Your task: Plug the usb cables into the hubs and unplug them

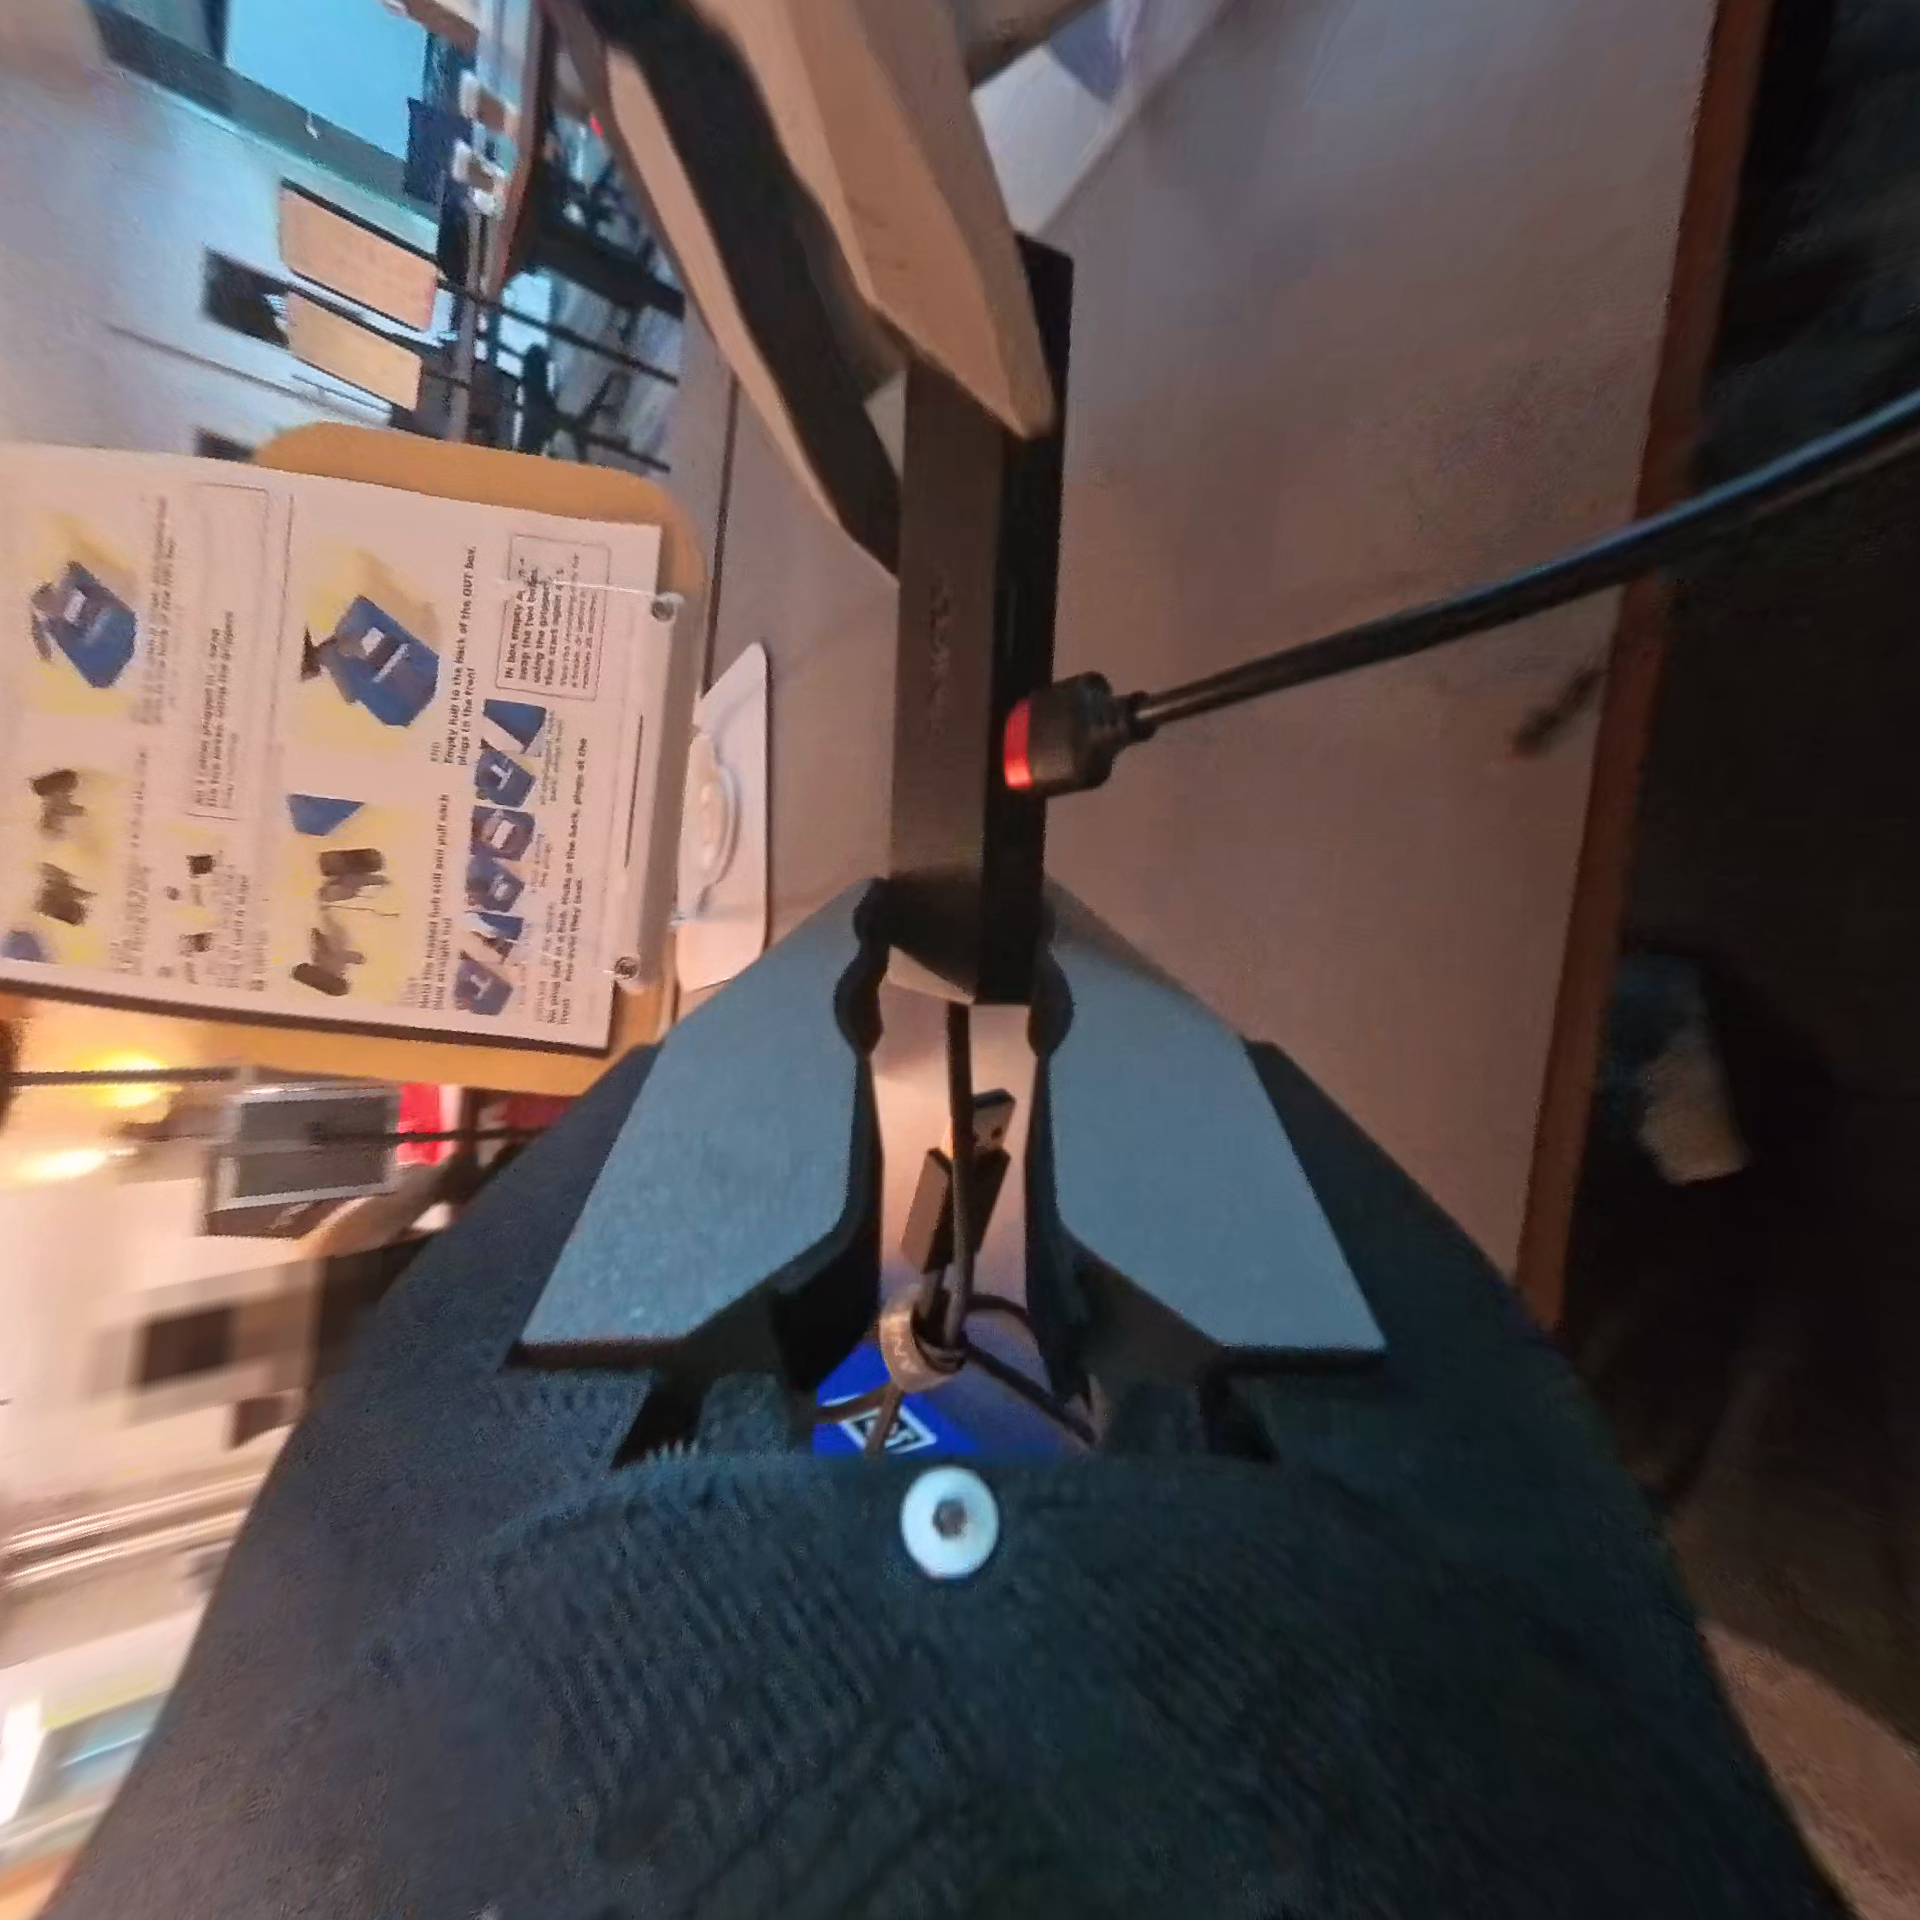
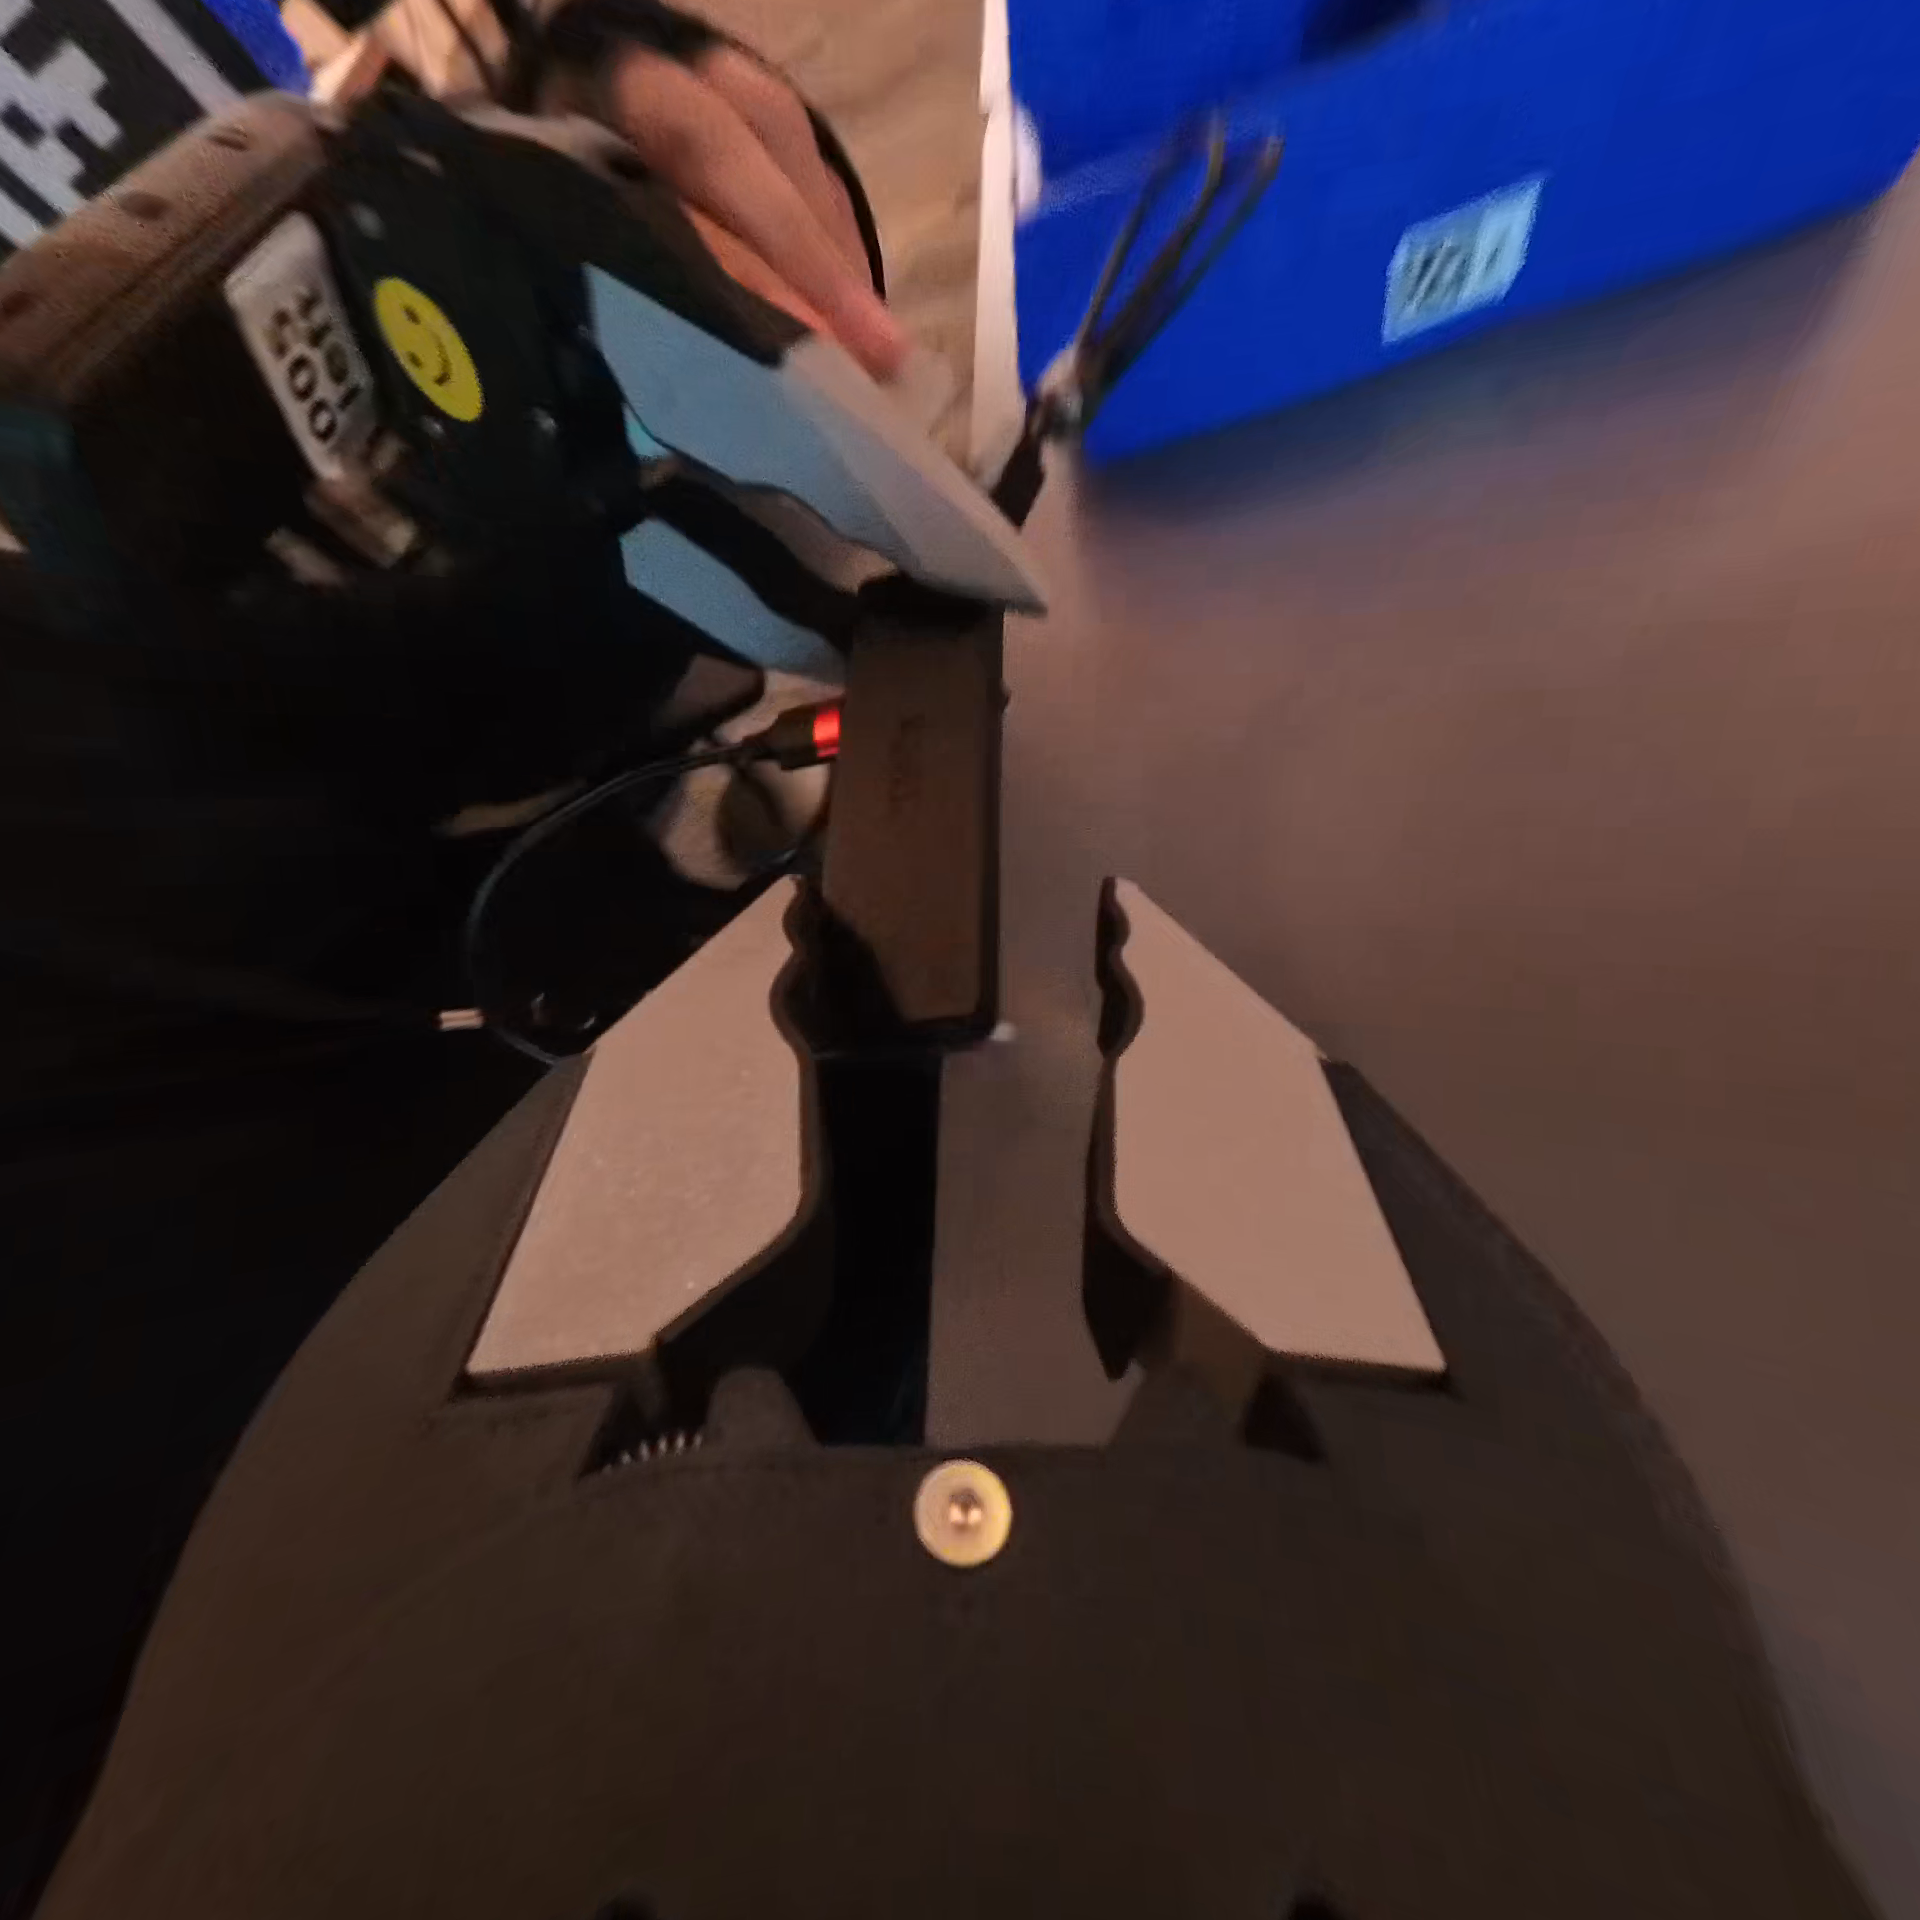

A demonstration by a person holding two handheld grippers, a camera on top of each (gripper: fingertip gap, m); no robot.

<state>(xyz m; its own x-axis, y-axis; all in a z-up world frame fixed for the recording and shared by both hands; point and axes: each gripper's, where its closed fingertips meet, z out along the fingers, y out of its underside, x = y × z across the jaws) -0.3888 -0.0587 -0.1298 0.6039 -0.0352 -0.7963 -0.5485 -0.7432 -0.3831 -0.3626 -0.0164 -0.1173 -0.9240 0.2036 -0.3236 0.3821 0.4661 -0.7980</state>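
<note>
Two grippers meet on one black USB hub (image 1: pixel 971 665): our left gripper (image 1: pixel 951 961) clamps its near end, our right gripper (image 2: pixel 951 966) sits wide, hub end between its fingers, touching only the left one. A red-collared USB plug (image 1: pixel 1060 743) sits in the hub's side. Instruction sheet (image 1: pixel 312 727) and blue bin (image 2: pixel 1507 208) nearby; the hub's own lead (image 1: pixel 961 1174) hangs loose. Motion blur hides the bin's contents.

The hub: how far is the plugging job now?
Done: one cable with a red-tipped plug sits in the hub. In hand: the left gripper clamps one hub end; the right gripper is open around the other end. Left: unplugging this cable.
</note>
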